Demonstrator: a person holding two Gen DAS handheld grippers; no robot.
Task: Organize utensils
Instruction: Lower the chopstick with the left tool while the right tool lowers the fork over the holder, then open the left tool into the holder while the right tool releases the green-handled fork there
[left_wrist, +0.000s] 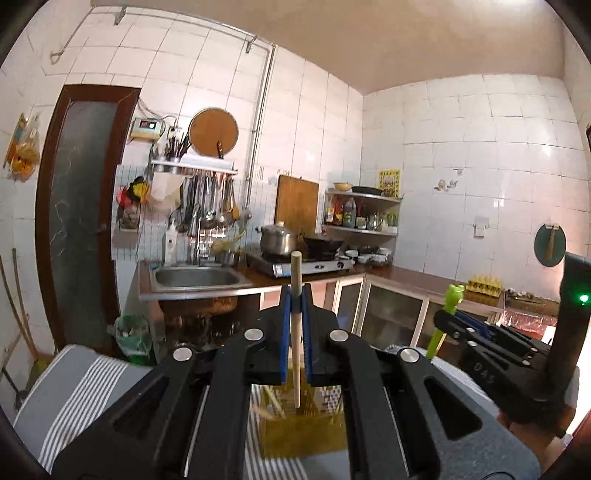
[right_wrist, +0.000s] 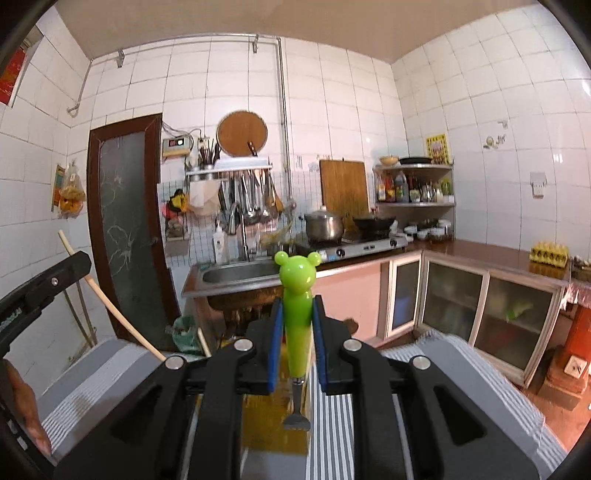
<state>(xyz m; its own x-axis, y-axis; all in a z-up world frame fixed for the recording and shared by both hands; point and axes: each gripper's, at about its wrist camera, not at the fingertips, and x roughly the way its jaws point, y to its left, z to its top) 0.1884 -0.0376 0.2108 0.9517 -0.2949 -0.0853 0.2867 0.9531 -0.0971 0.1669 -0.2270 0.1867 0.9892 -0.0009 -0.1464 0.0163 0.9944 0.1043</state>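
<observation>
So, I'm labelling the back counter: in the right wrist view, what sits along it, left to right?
Sink → steel pot → black wok → corner shelf of bottles → yellow egg tray.

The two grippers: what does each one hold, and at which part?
The left gripper holds a wooden stick near its upper end. The right gripper holds a green utensil by its bear-headed handle.

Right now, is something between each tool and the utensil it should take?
No. The left tool already pinches the wooden chopstick, and the right tool clamps the green bear-handled utensil.
</observation>
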